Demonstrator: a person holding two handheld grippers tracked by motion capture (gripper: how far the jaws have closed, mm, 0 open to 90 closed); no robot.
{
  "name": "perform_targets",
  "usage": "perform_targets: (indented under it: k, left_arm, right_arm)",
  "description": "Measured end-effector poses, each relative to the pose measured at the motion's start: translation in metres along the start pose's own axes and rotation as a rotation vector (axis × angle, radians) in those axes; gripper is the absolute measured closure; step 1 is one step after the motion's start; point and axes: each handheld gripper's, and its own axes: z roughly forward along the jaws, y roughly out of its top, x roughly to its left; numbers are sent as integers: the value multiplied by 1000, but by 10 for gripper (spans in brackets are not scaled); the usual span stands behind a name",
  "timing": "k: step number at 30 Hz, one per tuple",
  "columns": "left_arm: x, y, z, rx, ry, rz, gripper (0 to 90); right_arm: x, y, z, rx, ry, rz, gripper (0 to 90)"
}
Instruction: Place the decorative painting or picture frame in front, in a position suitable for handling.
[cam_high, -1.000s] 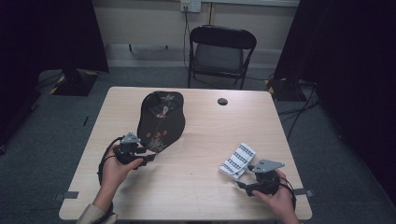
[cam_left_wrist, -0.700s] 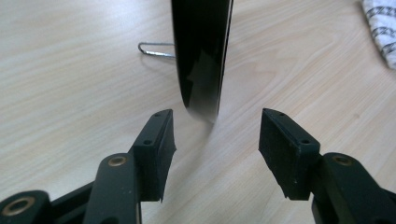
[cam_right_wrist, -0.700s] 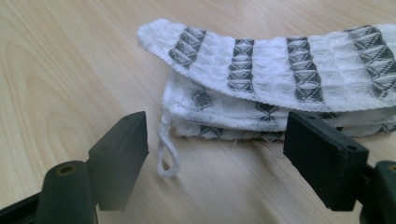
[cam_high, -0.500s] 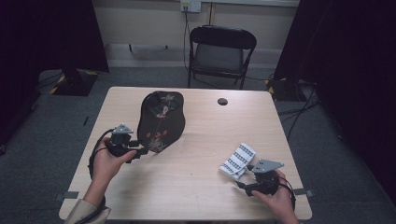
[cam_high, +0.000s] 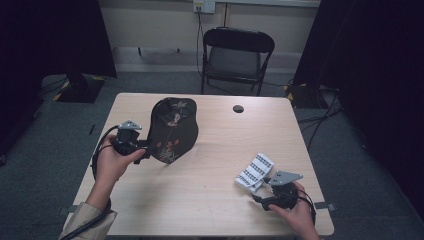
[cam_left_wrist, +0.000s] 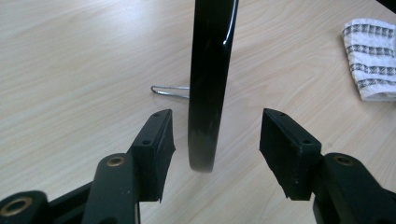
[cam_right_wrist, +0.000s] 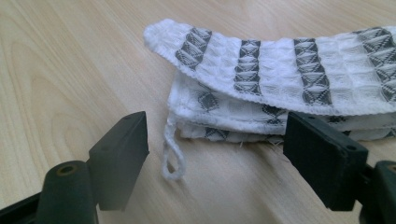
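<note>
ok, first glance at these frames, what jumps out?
The black tray with a flower pattern stands up on edge at the table's left, and the left gripper has its open jaws either side of the tray's thin rim. Near the right front corner lies a folded white cloth with dark checked stripes, a small loop at its corner, with the right gripper open just in front of it.

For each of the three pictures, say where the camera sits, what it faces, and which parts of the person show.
High view: above the person's side, facing the table; forearms, both hands.
Left gripper view: on the left gripper, facing the black tray's edge; jaws apart.
Right gripper view: on the right gripper, facing the folded cloth; jaws apart.
Shared: the cloth.
</note>
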Motion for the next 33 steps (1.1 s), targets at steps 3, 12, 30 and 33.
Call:
perform_targets:
  k: [3,12,30,33]
  left_arm:
    - [0,5,-1,-1,3,3,443]
    - [1,27,-5,-7,14,14,443]
    - [-4,68,-2,-16,14,57,512]
    - [-5,73,-1,-18,10,61,539]
  right_arm:
    - [0,0,0,0,1,2,220]
    - [0,0,1,-2,10,0,221]
    - [1,1,1,-4,13,-4,221]
    - [0,1,0,-11,10,-2,221]
